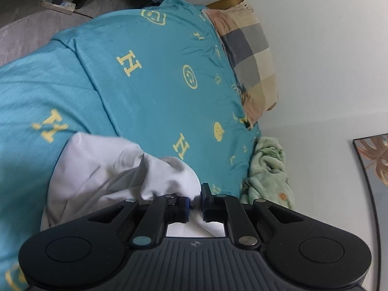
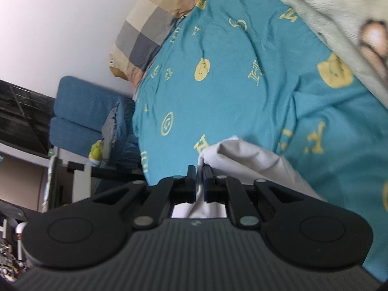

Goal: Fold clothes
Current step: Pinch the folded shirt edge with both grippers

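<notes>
A white garment lies bunched on a teal bedsheet printed with yellow letters and faces. My left gripper is shut on a pinched fold of that cloth, which runs back between the fingers toward the camera. In the right wrist view the same white garment spreads to the right over the teal bedsheet. My right gripper is shut on its near edge, with cloth showing behind the black fingers.
A checked pillow lies at the head of the bed against a white wall; the checked pillow shows in the right wrist view too. A green fleece blanket is heaped by the wall. A blue chair stands beside the bed. A power strip lies on the floor.
</notes>
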